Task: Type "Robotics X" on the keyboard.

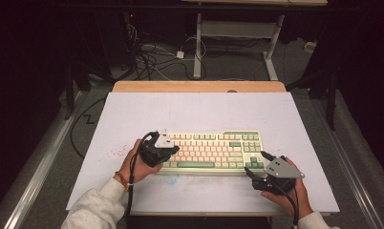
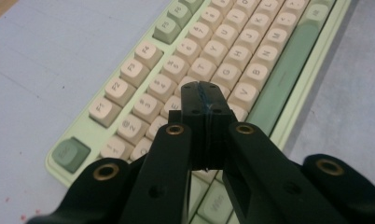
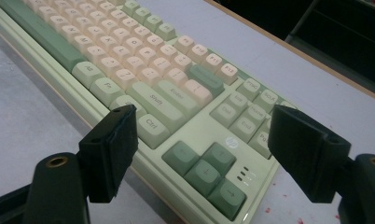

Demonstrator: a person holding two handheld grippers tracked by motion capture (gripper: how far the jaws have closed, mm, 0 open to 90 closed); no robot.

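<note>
A pale green keyboard with cream and green keys lies across the middle of the white table top. My left gripper hovers over the keyboard's left end; in the left gripper view its jaws are pressed together, the tips above the letter keys, with nothing held. My right gripper sits at the keyboard's front right corner. In the right gripper view its jaws stand wide apart, either side of the arrow keys, and the gap between them holds nothing.
The white sheet covers a wooden table. Small red specks mark the sheet left of the keyboard. Beyond the far edge lie floor cables and a desk frame. A person's sleeves enter from the bottom.
</note>
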